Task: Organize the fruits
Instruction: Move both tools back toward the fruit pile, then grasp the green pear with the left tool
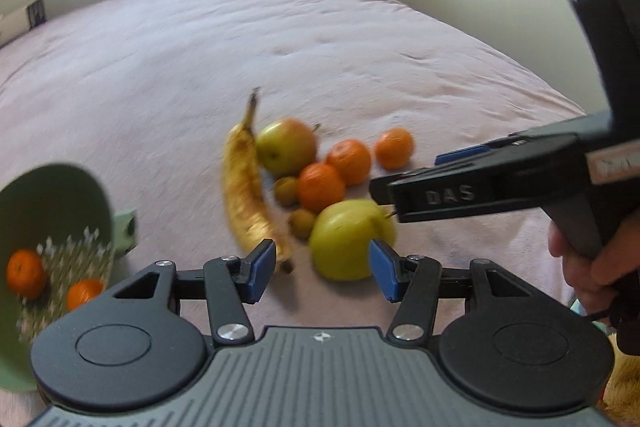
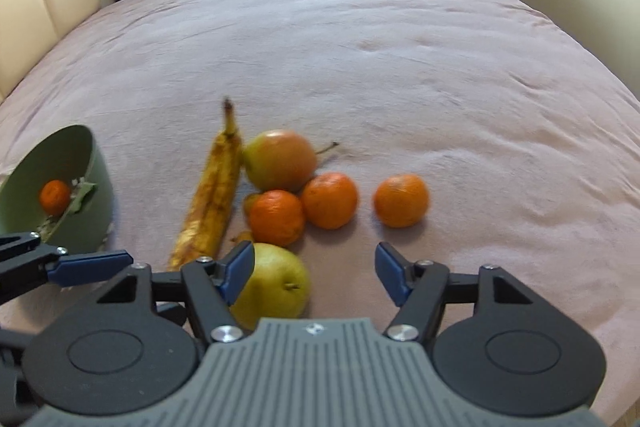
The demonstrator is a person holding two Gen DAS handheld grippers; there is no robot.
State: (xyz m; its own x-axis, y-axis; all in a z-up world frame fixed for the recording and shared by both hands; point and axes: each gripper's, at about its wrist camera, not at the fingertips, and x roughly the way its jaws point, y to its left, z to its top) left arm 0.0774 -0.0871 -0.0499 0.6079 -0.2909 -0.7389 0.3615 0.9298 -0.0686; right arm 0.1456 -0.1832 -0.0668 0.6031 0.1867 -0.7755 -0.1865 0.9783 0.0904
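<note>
Hovering over the bed point(image 2: 360, 47), the left hand-held gripper point(image 1: 324, 265) stood partly open and empty, the green apple point(image 1: 344, 239) just ahead, its right pad overlapping the fruit's edge; contact was unclear through blur. The right hand-held gripper point(image 2: 314, 273) was likewise half-wide, holding nothing, the apple partly hidden behind its left finger. Left of both, a green bowl point(image 2: 92, 163), cut off by the frame, held tangerines.

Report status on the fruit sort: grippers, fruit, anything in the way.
Left gripper open, right gripper open, both empty. Green apple nearest; banana alongside. Two mandarins in green bowl. Nothing blocking.
</note>
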